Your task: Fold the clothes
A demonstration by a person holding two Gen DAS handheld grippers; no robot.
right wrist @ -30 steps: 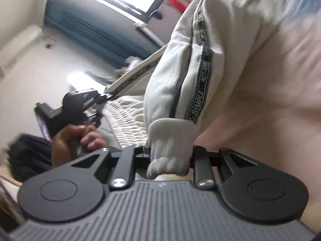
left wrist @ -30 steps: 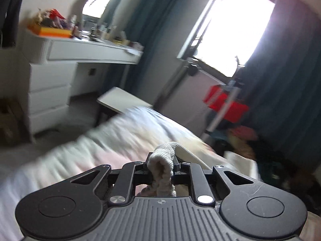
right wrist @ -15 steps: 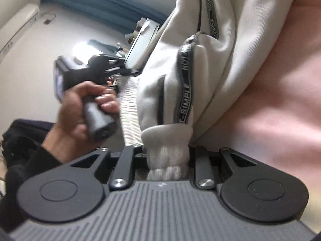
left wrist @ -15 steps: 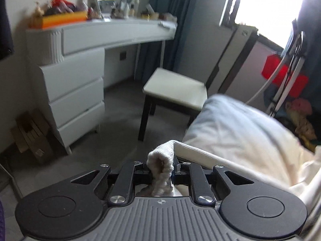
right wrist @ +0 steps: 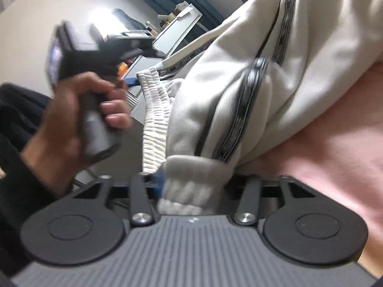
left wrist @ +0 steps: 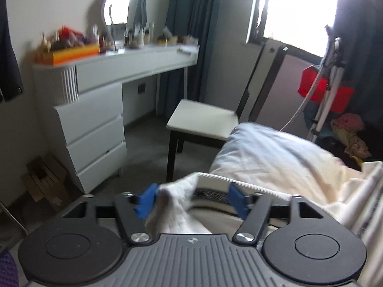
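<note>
A pair of cream sweatpants with a black lettered side stripe lies on the pink bed cover. In the left wrist view my left gripper is open, its blue pads spread wide, and the ribbed waistband lies loose between them against the left pad. In the right wrist view my right gripper stands partly open around the ribbed leg cuff; whether it still pinches the cuff cannot be told. The other hand-held gripper and its hand show at the left, beside the waistband.
A white dresser and vanity with clutter stand at the left. A white stool stands by the bed corner. A white duvet covers the bed. A tripod and a clothes pile are at the right.
My left gripper has opened and let go of the waistband. My right gripper's jaws have widened around the cuff. The pants have come down onto the bed.
</note>
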